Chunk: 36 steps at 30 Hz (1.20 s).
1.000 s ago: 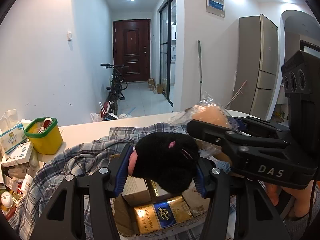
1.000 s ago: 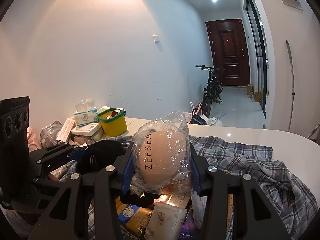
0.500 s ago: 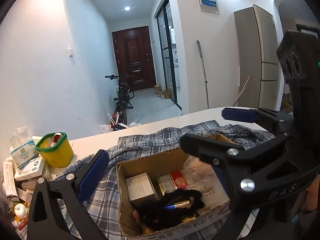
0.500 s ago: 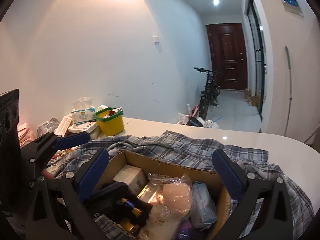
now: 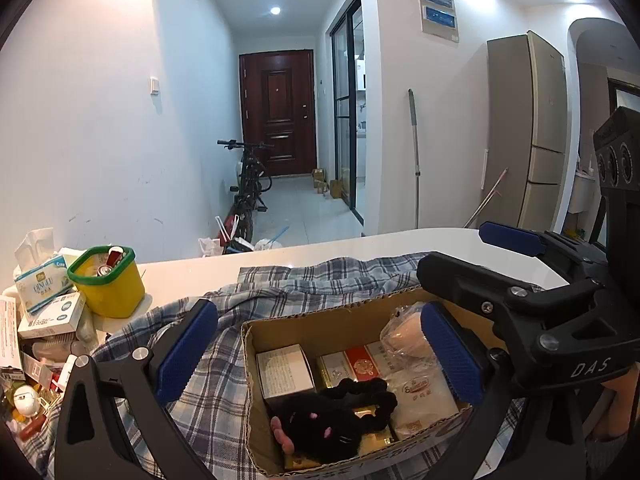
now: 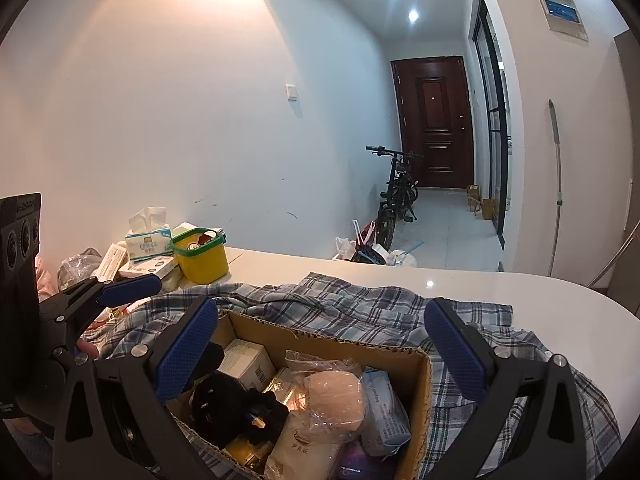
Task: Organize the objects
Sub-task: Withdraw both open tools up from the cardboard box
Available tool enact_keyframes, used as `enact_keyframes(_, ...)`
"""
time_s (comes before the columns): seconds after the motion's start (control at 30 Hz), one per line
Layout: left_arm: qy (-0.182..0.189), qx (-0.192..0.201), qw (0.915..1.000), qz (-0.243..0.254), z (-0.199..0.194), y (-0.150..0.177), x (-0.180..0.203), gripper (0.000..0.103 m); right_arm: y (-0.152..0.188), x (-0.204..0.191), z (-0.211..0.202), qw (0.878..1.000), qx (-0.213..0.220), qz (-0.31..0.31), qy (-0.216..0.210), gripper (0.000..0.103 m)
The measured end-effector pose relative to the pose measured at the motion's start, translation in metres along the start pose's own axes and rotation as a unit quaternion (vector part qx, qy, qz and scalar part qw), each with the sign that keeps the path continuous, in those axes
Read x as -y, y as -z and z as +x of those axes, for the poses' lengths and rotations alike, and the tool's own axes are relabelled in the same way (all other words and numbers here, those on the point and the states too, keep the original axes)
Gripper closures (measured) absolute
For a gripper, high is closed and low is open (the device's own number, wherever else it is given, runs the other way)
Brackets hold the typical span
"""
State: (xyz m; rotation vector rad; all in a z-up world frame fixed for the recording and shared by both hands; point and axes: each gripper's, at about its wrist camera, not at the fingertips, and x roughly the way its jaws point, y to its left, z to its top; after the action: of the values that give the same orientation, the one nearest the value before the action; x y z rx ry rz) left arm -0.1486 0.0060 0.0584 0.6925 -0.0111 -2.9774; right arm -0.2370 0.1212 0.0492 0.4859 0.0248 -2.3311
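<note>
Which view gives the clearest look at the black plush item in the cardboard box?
The left wrist view: the black plush item lies unobstructed near the cardboard box front, pink markings visible. In the right wrist view it is darker and partly hidden behind that tool's left finger.

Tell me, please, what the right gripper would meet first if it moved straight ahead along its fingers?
Probably the cardboard box: the open right gripper points over its far rim, the plaid shirt just beyond; depth is unclear.

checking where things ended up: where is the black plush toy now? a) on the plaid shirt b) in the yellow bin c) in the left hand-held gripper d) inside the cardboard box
d: the black plush toy lies inside the cardboard box, and both hand-held grippers are open and empty.
</note>
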Motion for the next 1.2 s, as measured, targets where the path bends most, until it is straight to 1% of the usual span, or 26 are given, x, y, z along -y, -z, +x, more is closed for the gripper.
enact_keyframes(0.2, 0.005, 0.000, 1.0000, 0.003, -0.002, -0.002, 0.003, 0.000, -0.004, 0.001, -0.003, 1.000, 0.005, 0.001, 0.008, 0.000)
enact_keyframes(0.3, 0.011, -0.001, 0.9999, -0.004, -0.003, -0.004, 0.004, 0.000, -0.003, 0.001, -0.006, 1.000, 0.009, 0.013, -0.006, 0.000)
enact_keyframes(0.37, 0.015, -0.002, 0.9999, 0.000, -0.007, -0.007, 0.007, 0.000, -0.005, 0.001, -0.007, 1.000, 0.007, 0.015, -0.008, 0.000)
enact_keyframes(0.43, 0.018, 0.003, 0.9998, 0.003, -0.016, -0.012, 0.009, 0.000, -0.012, -0.001, -0.014, 1.000, 0.009, 0.007, 0.002, 0.000)
enact_keyframes(0.53, 0.020, 0.019, 0.9996, 0.006, -0.040, -0.021, 0.012, 0.000, -0.024, -0.006, -0.040, 1.000, 0.031, 0.003, -0.005, 0.000)
enact_keyframes(0.63, 0.020, 0.043, 0.9988, 0.014, -0.068, -0.027, 0.015, 0.000, -0.033, -0.010, -0.074, 0.998, 0.051, 0.000, -0.029, 0.000)
enact_keyframes(0.8, 0.021, 0.089, 0.9954, 0.028, -0.123, -0.032, 0.021, 0.000, -0.037, -0.022, -0.135, 0.996, 0.083, -0.030, -0.019, 0.000)
enact_keyframes(0.87, 0.027, 0.100, 0.9943, 0.027, -0.137, -0.032, 0.020, 0.000, -0.034, -0.027, -0.161, 0.995, 0.094, -0.038, -0.021, 0.000)
enact_keyframes(1.0, 0.041, 0.111, 0.9927, 0.024, -0.161, -0.029, 0.024, 0.000, -0.021, -0.035, -0.195, 0.993, 0.100, -0.052, -0.018, 0.000)
enact_keyframes(1.07, 0.039, 0.115, 0.9923, 0.024, -0.168, -0.023, 0.028, 0.000, -0.010, -0.034, -0.202, 0.993, 0.103, -0.057, -0.023, 0.000)
enact_keyframes(1.1, 0.039, 0.111, 0.9927, 0.025, -0.170, -0.020, 0.030, 0.000, -0.003, -0.032, -0.203, 0.993, 0.099, -0.057, -0.026, 0.000)
enact_keyframes(1.2, 0.051, 0.092, 0.9941, 0.025, -0.174, -0.008, 0.039, 0.000, 0.022, -0.022, -0.201, 0.995, 0.081, -0.050, -0.013, 0.000)
